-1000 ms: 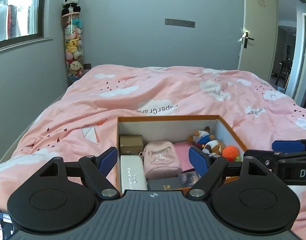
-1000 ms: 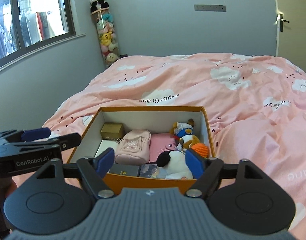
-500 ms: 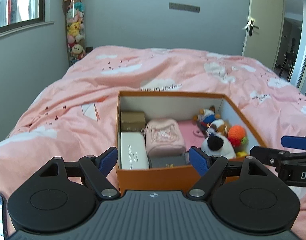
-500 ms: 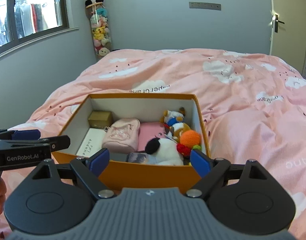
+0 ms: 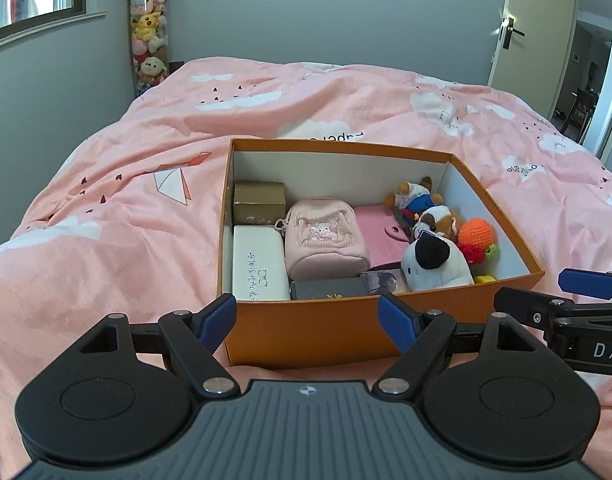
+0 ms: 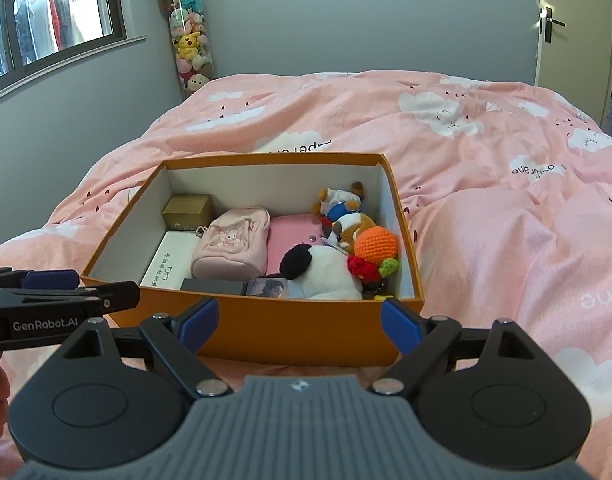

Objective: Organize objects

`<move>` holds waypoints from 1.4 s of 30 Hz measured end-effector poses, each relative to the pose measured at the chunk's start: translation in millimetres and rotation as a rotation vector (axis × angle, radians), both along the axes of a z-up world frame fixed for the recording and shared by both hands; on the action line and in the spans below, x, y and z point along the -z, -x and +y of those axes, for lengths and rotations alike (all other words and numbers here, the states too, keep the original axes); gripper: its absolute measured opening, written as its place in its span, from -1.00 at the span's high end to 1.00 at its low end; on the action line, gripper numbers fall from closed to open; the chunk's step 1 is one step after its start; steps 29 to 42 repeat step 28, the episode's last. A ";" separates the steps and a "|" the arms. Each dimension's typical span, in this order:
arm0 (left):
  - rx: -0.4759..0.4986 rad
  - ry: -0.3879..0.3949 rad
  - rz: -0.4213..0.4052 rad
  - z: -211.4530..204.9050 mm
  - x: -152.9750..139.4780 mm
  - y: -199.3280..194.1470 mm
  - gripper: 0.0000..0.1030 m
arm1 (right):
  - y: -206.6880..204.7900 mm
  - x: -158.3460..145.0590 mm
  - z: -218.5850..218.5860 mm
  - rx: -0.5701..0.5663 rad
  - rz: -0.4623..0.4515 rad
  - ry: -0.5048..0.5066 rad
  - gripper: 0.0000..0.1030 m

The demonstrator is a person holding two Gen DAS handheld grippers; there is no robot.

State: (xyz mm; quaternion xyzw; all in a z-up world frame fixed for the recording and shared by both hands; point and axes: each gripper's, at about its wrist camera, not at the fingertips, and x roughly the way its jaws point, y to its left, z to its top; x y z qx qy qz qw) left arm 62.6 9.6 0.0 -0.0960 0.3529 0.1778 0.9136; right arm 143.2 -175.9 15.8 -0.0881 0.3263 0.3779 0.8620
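Both grippers hang just short of the near wall of the orange box (image 5: 306,332) on the pink bed (image 5: 106,220), w/ jaws spread wide and nothing between them: left gripper (image 5: 307,318), right gripper (image 6: 298,322). Compared w/ a sec ago, both cameras sit farther back and higher; the box, then partly hidden behind the left gripper's jaws, now shows its whole near wall and full inside. Contents look unchanged over that time.

Inside, packed close: gold box (image 5: 259,202) at back left, white glasses case (image 5: 258,264) in front of it, pink pouch (image 5: 326,236) mid, dark flat case (image 5: 330,289) at the near wall, pink wallet (image 5: 380,236) behind, then plush toys at right, incl. a black-and-white plush (image 5: 436,266) and an orange crochet ball (image 5: 476,233). No loose items visible on the bed near the box.

Judgement: everything in view already lies in the box, so the pull-back fits either a finished sort or a pause before re-arranging; can't tell which.
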 end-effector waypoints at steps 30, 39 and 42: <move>0.017 -0.032 0.012 -6.3 0.3 -0.4 -0.82 | 0.2 5.4 2.4 -0.003 0.025 0.014 -0.73; 0.017 -0.032 0.012 -6.3 0.3 -0.4 -0.82 | 0.2 5.4 2.4 -0.003 0.025 0.014 -0.73; 0.017 -0.032 0.012 -6.3 0.3 -0.4 -0.82 | 0.2 5.4 2.4 -0.003 0.025 0.014 -0.73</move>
